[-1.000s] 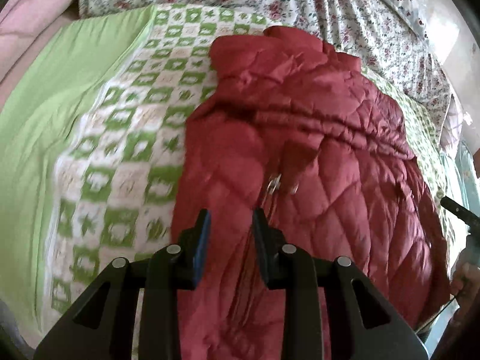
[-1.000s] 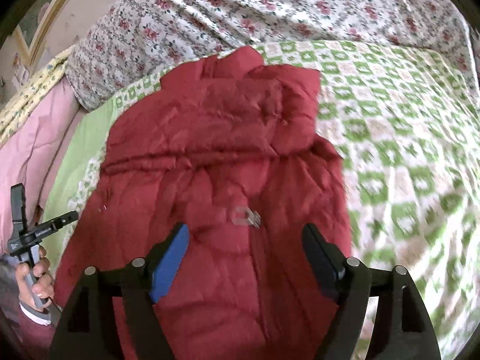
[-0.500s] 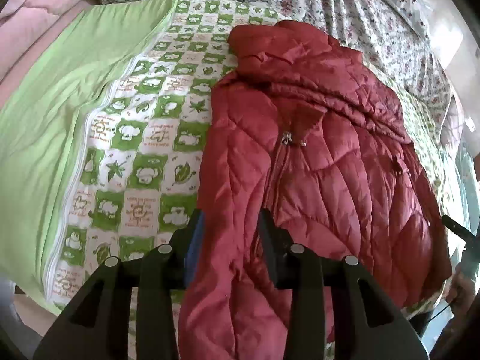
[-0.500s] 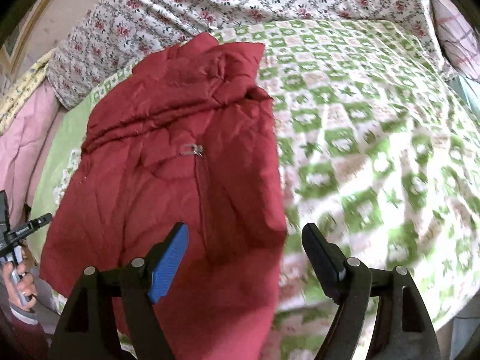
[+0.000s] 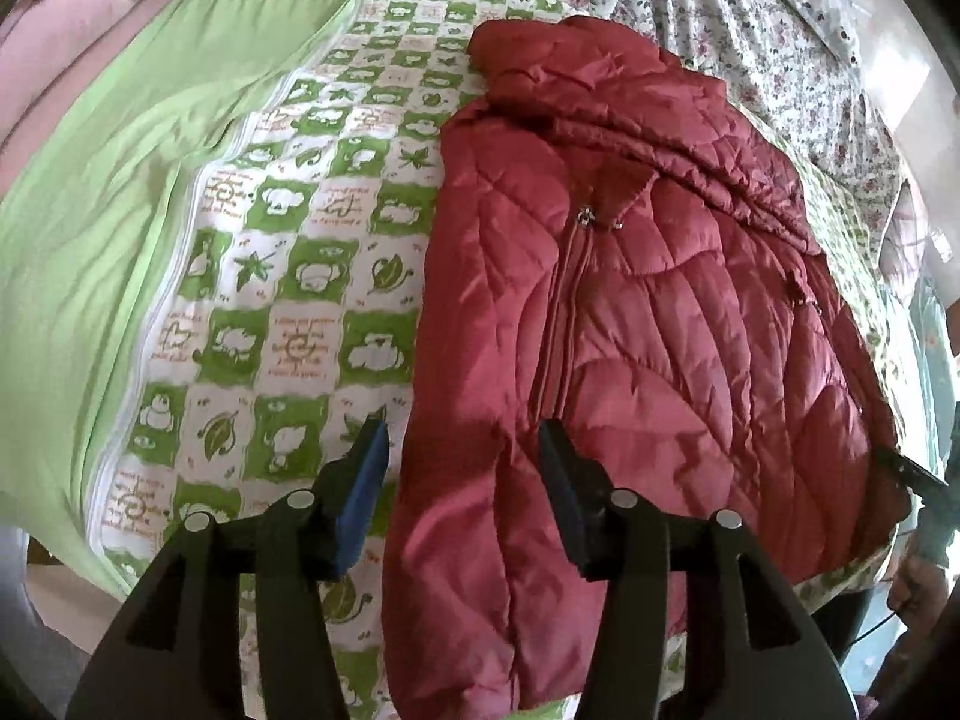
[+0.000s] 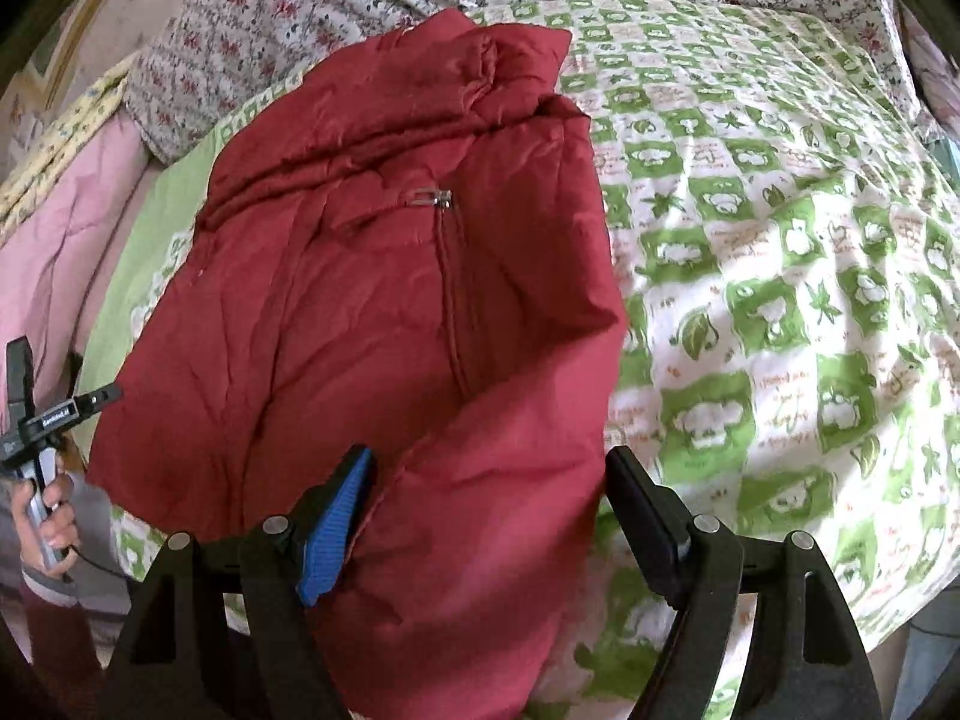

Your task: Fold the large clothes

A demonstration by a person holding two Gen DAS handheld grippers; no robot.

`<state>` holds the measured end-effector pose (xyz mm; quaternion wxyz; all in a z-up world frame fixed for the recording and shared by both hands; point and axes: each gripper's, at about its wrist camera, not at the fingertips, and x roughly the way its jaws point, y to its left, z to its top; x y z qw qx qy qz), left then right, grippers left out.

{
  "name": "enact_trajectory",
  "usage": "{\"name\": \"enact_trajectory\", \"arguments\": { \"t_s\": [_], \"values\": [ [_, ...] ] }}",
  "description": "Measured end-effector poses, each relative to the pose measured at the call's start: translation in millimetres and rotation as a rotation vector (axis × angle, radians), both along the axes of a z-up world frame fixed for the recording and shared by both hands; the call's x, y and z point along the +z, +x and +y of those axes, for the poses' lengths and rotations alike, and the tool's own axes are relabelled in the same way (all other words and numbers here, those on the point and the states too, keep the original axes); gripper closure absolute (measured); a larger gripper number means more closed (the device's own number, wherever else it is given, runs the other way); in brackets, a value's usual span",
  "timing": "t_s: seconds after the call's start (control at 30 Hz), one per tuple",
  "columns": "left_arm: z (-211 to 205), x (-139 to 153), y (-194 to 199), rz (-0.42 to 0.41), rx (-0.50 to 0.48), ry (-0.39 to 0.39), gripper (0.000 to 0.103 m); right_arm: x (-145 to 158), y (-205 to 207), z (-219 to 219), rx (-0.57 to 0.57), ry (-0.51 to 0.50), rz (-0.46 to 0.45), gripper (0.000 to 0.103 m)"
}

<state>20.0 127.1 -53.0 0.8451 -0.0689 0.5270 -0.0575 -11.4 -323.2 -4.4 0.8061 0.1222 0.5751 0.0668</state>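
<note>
The red jacket's (image 5: pixel 660 330) near hem is cut off by the lower edge in both views. The bed (image 6: pixel 780 240) beneath it is hidden. The quilt's small print cannot be read.

Jacket (image 5: pixel 648 324) on quilt (image 5: pixel 312 300); floral bedding (image 6: pixel 372 6) behind.

Red quilted jacket (image 5: pixel 630 324) fills middle of bed, bulky, puffed at far collar end. Left of it: flat checked green bedspread (image 5: pixel 288 276), open room. Right of jacket in right wrist view: wide bare bedspread (image 6: pixel 780 276), free passage. Far: floral bedding (image 6: pixel 372 6) heaped, blocks. Far left: pink quilt (image 5: pixel 78 24) piled. Near edge: jacket hem overhangs bed.
</note>
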Motion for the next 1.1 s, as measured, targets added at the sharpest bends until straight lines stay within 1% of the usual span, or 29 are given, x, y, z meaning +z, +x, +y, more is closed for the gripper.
{"name": "enact_trajectory", "arguments": {
  "t_s": [0.03, 0.07, 0.1, 0.17, 0.2, 0.33, 0.37, 0.43, 0.5, 0.6, 0.7, 0.8, 0.83, 0.87, 0.9, 0.93, 1.0, 1.1],
  "values": [
    [0.4, -0.5, -1.0, 0.003, -0.003, -0.001, 0.053, -0.1, -2.4, -1.0, 0.009, 0.0, 0.001, 0.036],
    [1.1, -1.5, -2.5, 0.008, -0.005, -0.002, 0.053, 0.4, -5.9, -1.3, 0.026, -0.001, 0.005, 0.049],
    [2.1, -2.8, -4.3, 0.013, -0.007, -0.003, 0.052, 1.7, -9.8, -2.4, 0.035, -0.008, 0.005, 0.056],
    [4.0, -5.1, -7.5, 0.019, -0.012, -0.007, 0.049, 3.5, -16.8, -4.7, 0.049, -0.015, 0.007, 0.064],
    [4.6, -6.2, -9.6, 0.022, -0.014, -0.011, 0.049, 4.1, -18.9, -5.9, 0.051, -0.01, 0.007, 0.067],
    [3.3, -11.9, -15.1, 0.039, -0.04, -0.03, 0.049, 5.2, -23.3, -8.6, 0.051, 0.021, 0.001, 0.067],
    [3.4, -13.1, -15.9, 0.042, -0.045, -0.032, 0.049, 4.9, -23.3, -8.4, 0.05, 0.03, 0.001, 0.064],
    [2.1, -16.5, -17.8, 0.051, -0.056, -0.039, 0.049, 3.9, -23.8, -9.0, 0.041, 0.052, 0.0, 0.063],
    [1.3, -19.2, -19.1, 0.056, -0.065, -0.049, 0.049, 2.1, -24.5, -9.4, 0.036, 0.071, 0.002, 0.058],
    [1.6, -24.8, -20.8, 0.075, -0.085, -0.084, 0.049, -0.7, -26.1, -10.2, 0.032, 0.084, -0.001, 0.055],
    [2.2, -27.1, -22.6, 0.08, -0.093, -0.106, 0.048, -1.8, -28.0, -9.7, 0.03, 0.092, -0.01, 0.054],
    [-0.8, -25.5, -24.5, 0.071, -0.104, -0.11, 0.049, -1.9, -29.1, -6.5, 0.044, 0.092, -0.017, 0.052],
    [-2.9, -24.8, -25.2, 0.067, -0.113, -0.105, 0.052, -1.1, -29.7, -3.8, 0.058, 0.082, -0.023, 0.052],
    [-5.8, -23.5, -26.3, 0.058, -0.125, -0.1, 0.058, -0.8, -29.9, -2.6, 0.066, 0.076, -0.027, 0.057],
    [-8.1, -21.8, -27.5, 0.049, -0.136, -0.102, 0.069, -0.2, -30.1, -2.2, 0.072, 0.078, -0.031, 0.06],
    [-10.1, -19.8, -28.2, 0.038, -0.138, -0.099, 0.076, 0.6, -30.5, -2.2, 0.075, 0.087, -0.038, 0.062],
    [-13.1, -16.9, -28.4, 0.025, -0.139, -0.091, 0.081, 2.0, -31.2, -3.1, 0.072, 0.101, -0.051, 0.066],
    [-16.0, -11.1, -28.9, 0.006, -0.14, -0.076, 0.084, 5.7, -32.1, -5.3, 0.066, 0.117, -0.076, 0.071]
  ]
}}
